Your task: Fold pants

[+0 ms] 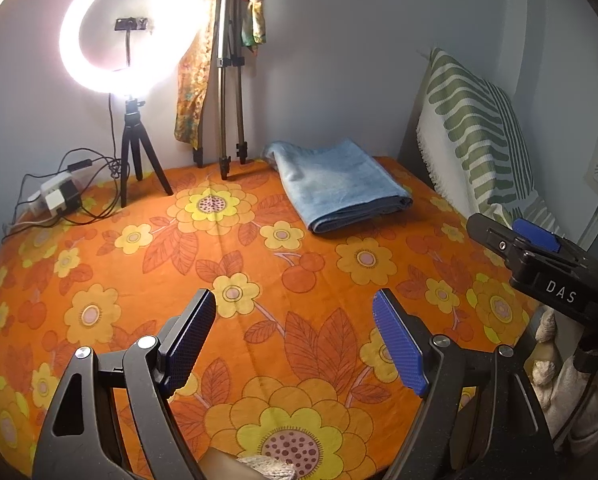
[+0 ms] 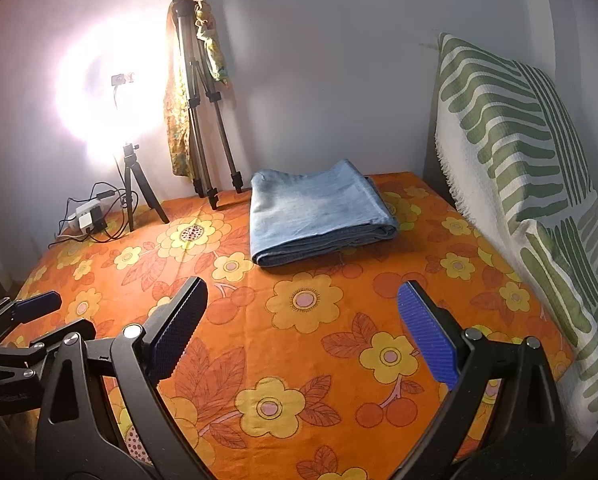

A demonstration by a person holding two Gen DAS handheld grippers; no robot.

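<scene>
1. Two grippers hang over the cloth (image 2: 299, 360), both with jaws wide apart and nothing between them: the left gripper (image 1: 295, 340) and the right gripper (image 2: 303, 328).
2. The jeans (image 2: 319, 216) lie at the far side of the table, already folded into a flat, layered packet, near the wall and well apart from both grippers. The thick folded edge faces the grippers.
3. Judging by that packet, the fold looks done or nearly so; what may remain is a last tidy or a last halving.
4. If another fold is wanted, I would bring each gripper to one near corner of the packet, left to the left corner, right to the right.
5. Slide the lower finger under all the layers before closing, so no layer is left behind on the cloth.
6. Take care not to pinch the cloth along with the denim; it is loose and would drag.
7. Lift both corners level and together, carry them over to the far edge, and lay them down square.
8. Keep clear of the tripod (image 2: 203, 120) and the ring light (image 1: 131, 28) standing just beyond, and of the pillow (image 2: 519, 140) at the right.
</scene>
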